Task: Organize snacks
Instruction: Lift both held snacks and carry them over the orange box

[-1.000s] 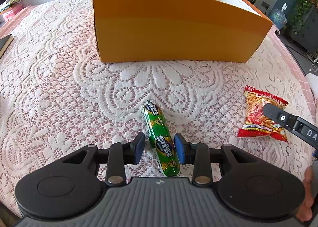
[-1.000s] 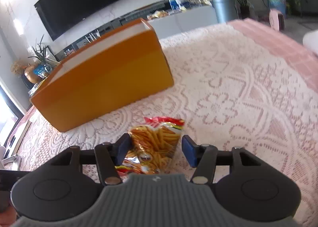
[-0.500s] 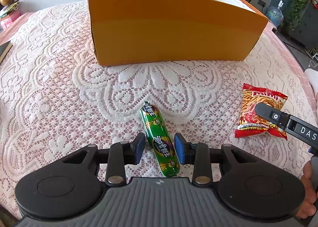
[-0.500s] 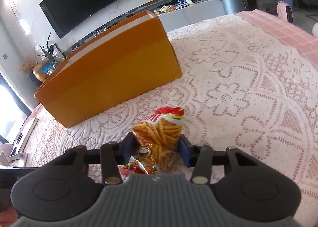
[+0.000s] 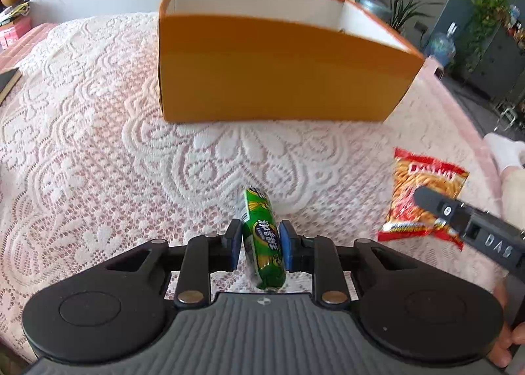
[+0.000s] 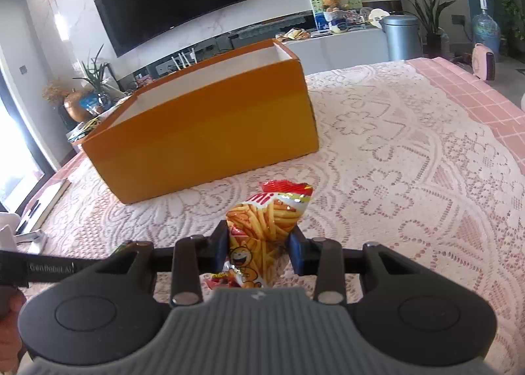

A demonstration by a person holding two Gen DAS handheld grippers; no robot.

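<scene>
- My left gripper (image 5: 259,248) is closed on the green sausage (image 5: 262,237); both blue pads (image 5: 235,245) press its sides about midway along, its far tip sticking out past my fingertips and its near end reaching back toward the grey body
- The sausage looks raised off the lace tablecloth (image 5: 98,152), tilted a little to the left at its far end
- My right gripper (image 6: 259,248) is pinched on the fries bag (image 6: 262,237); the bag is crumpled between the pads, its red top edge poking forward beyond them, its lower part bunched behind them
- From the left view the bag (image 5: 423,197) appears held above the cloth
- The orange box (image 5: 279,79) stands open-topped ahead of both grippers, well apart from either snack
</scene>
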